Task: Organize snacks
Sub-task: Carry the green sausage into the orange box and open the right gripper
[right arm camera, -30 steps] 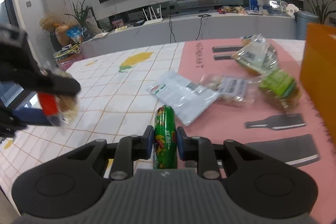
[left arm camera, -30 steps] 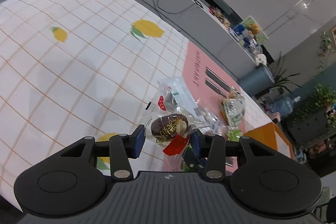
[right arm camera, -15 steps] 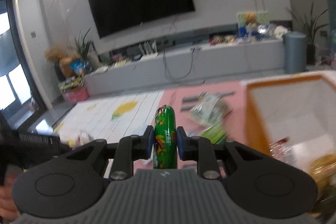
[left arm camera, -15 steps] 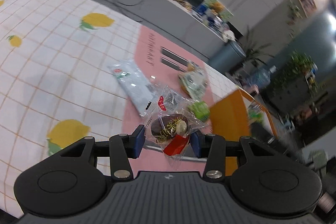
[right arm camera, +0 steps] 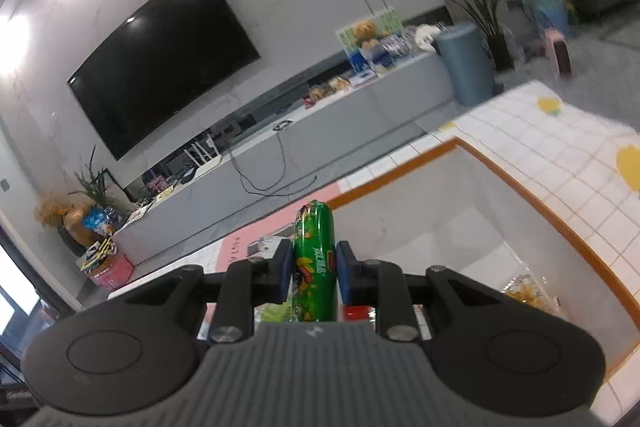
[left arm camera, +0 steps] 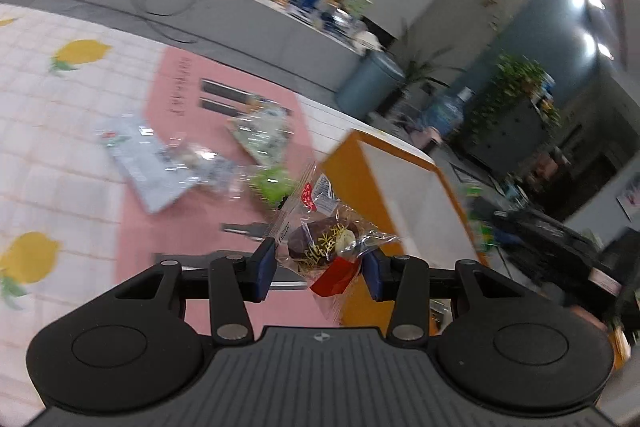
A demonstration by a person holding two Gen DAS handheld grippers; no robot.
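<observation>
My left gripper is shut on a clear-wrapped chocolate cake snack and holds it in the air beside the near corner of the orange-rimmed white box. My right gripper is shut on a green sausage-shaped snack pack and holds it above the open box, which has a yellow snack bag inside. Several snack packets lie on the pink mat.
The table has a white lemon-print cloth. A green packet and a clear packet lie near the box. Beyond the table are a grey TV bench and a blue bin.
Both grippers have swung right toward the orange box with their snacks. The right gripper has risen and now looks down into the box. Grips are unchanged.
</observation>
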